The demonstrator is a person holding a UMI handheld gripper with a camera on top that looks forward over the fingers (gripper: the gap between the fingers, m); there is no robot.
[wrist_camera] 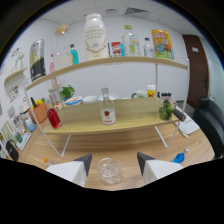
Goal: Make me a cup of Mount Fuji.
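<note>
Gripper [113, 161]: fingers open, clear glass [110, 170] standing between them, lower centre. Glass looks empty; bottle [107, 107] on shelf untouched. Drink apparently unstarted.

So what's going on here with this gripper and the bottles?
A person is holding a hand-held gripper over a wooden table, getting set to mix a drink. Its fingers are open, and an empty clear glass stands between them with gaps at both sides, resting on the table. Beyond it, on the lower shelf, stands a clear bottle with a red label, and a red bottle sits off to one side.
</note>
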